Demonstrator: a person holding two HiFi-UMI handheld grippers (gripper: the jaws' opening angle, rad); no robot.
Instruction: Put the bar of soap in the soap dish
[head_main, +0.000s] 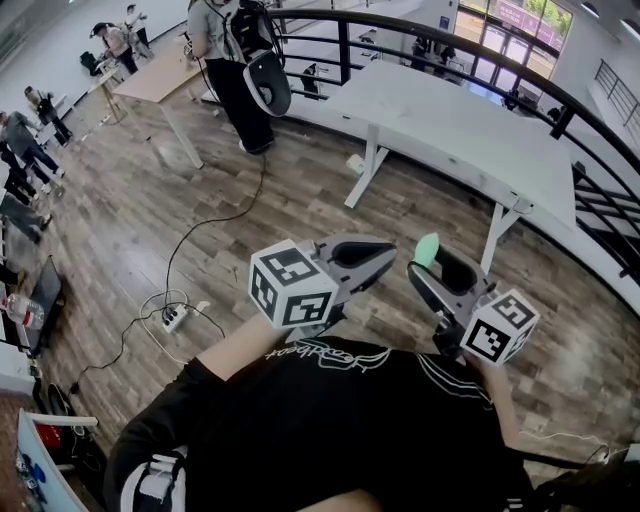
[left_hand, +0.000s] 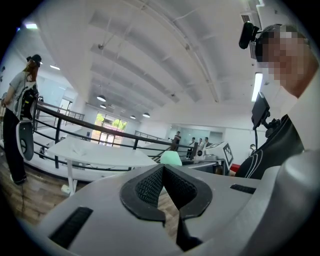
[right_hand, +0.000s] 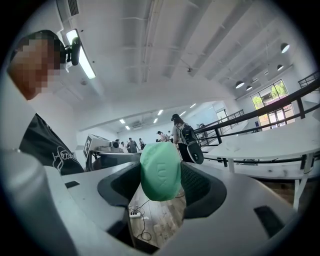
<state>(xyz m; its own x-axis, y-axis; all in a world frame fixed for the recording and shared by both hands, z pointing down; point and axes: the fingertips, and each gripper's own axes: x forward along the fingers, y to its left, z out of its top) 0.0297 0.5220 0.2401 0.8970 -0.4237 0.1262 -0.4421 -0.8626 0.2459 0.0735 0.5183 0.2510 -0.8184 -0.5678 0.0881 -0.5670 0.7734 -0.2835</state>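
A mint-green oval bar of soap (right_hand: 160, 172) is clamped upright between the dark pads of my right gripper (right_hand: 161, 187), which is shut on it. In the head view the soap (head_main: 427, 250) sticks out of the right gripper (head_main: 430, 268), held in the air at chest height. My left gripper (head_main: 385, 258) hovers just to its left. Its jaws meet at the tips with nothing between them (left_hand: 163, 169). The soap's top (left_hand: 170, 158) peeks over the left gripper's jaws. No soap dish shows in any view.
Ahead stands a long white table (head_main: 470, 130) beside a black curved railing (head_main: 560, 110). A person with a backpack (head_main: 235, 70) stands by a wooden table (head_main: 160, 75). A power strip and cables (head_main: 175, 318) lie on the plank floor.
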